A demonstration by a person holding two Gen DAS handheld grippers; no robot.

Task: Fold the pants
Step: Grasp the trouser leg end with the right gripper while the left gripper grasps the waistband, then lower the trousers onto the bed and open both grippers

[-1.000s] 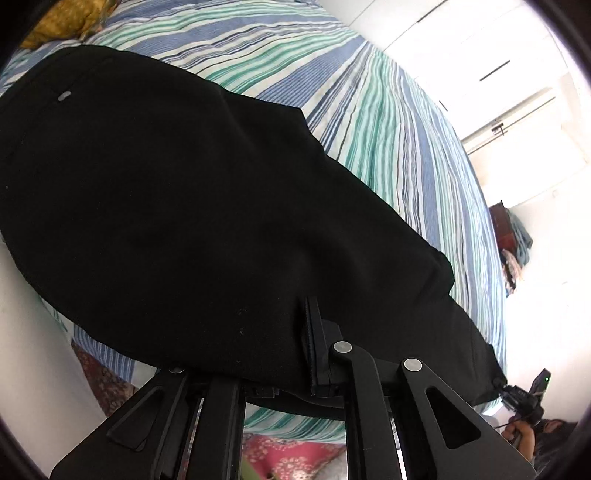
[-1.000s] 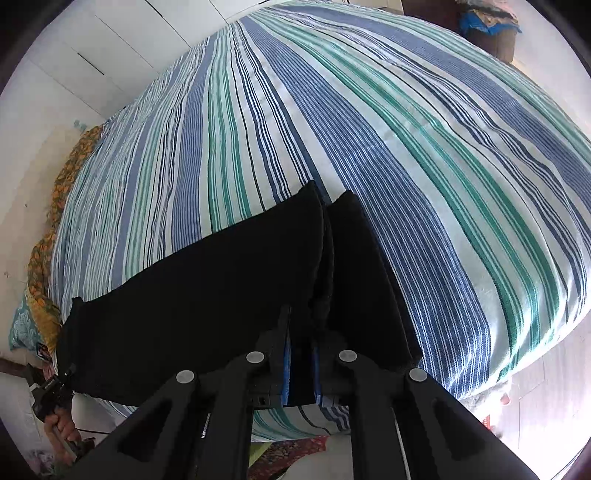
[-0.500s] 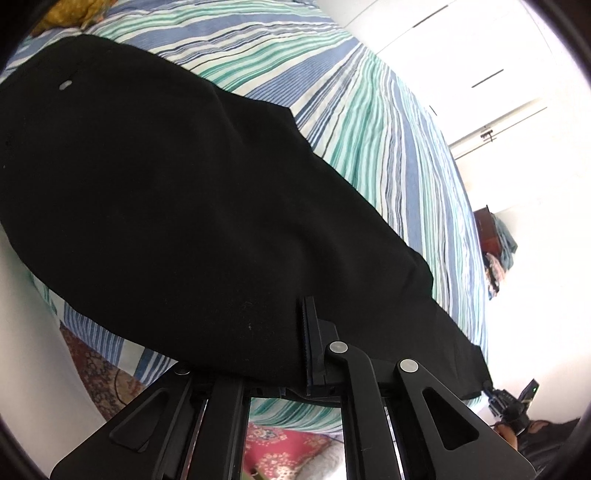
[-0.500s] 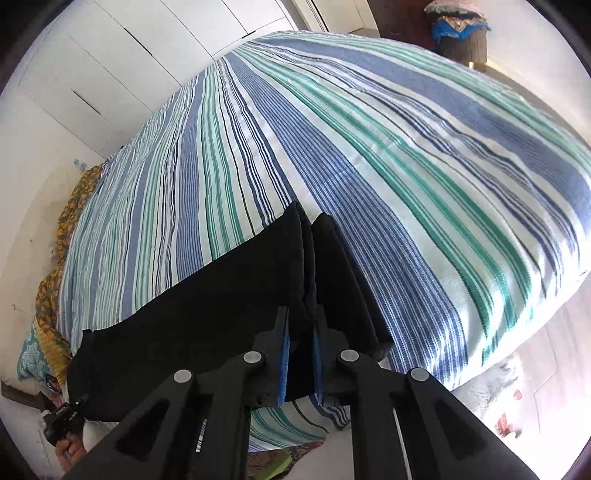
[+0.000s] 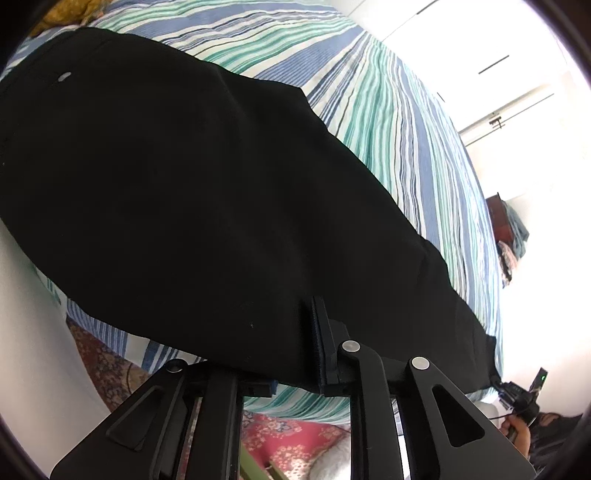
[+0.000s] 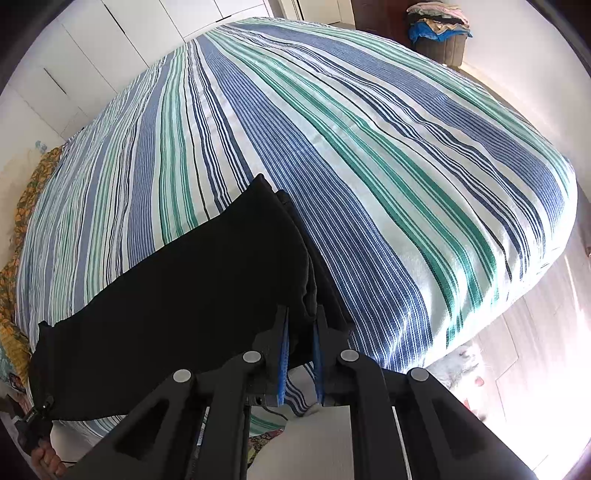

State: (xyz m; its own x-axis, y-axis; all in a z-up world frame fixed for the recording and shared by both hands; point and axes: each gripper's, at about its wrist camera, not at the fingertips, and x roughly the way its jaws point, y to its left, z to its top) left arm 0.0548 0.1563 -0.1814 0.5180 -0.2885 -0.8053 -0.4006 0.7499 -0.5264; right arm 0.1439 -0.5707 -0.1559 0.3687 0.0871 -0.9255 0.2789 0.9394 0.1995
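Note:
Black pants (image 5: pixel 207 192) lie lengthwise along the near edge of a striped bed (image 5: pixel 399 122). In the left wrist view the waist end with a small button (image 5: pixel 65 76) fills the frame. My left gripper (image 5: pixel 291 332) is shut on the pants' near edge; cloth hides its left finger. In the right wrist view the pants (image 6: pixel 177 310) stretch to the left, with the doubled leg hems near me. My right gripper (image 6: pixel 300 332) is shut on the pants at the hems, held a little above the bed (image 6: pixel 369 155).
White cupboards (image 6: pixel 92 48) stand behind the bed. A stool with piled clothes (image 6: pixel 441 33) is at the far right. A yellow patterned cloth (image 6: pixel 22 206) lies at the bed's left end. A red rug (image 5: pixel 291 439) and pale floor (image 6: pixel 517 354) lie below the bed edge.
Both grippers have stayed shut on the pants. The right gripper has risen and pulled back, lifting the hem end; the left view has shifted a little.

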